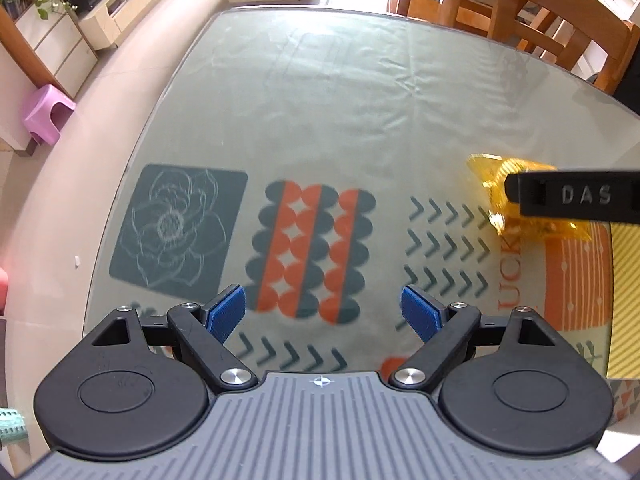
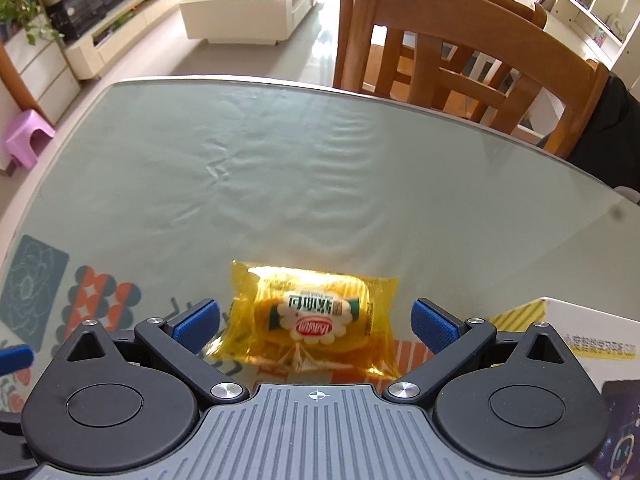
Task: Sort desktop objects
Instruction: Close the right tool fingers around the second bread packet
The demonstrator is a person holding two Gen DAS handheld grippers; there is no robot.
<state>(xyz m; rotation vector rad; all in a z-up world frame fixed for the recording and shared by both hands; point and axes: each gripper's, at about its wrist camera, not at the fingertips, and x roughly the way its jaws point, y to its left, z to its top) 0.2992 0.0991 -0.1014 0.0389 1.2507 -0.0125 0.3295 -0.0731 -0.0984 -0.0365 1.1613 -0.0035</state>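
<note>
A yellow see-through snack packet [image 2: 316,316] with a white and red label lies flat on the glass table. My right gripper [image 2: 316,324] is open, its blue pads on either side of the packet's near half, not touching it. In the left wrist view the same packet [image 1: 486,174] shows at the right, partly hidden by the right gripper's black finger [image 1: 576,196]. My left gripper [image 1: 324,312] is open and empty above the patterned cloth under the glass.
A white box with yellow stripes [image 2: 580,336] lies at the right of the packet; it also shows in the left wrist view [image 1: 624,300]. Wooden chairs [image 2: 460,52] stand at the table's far edge [image 2: 280,82]. A purple stool [image 1: 46,114] stands on the floor at left.
</note>
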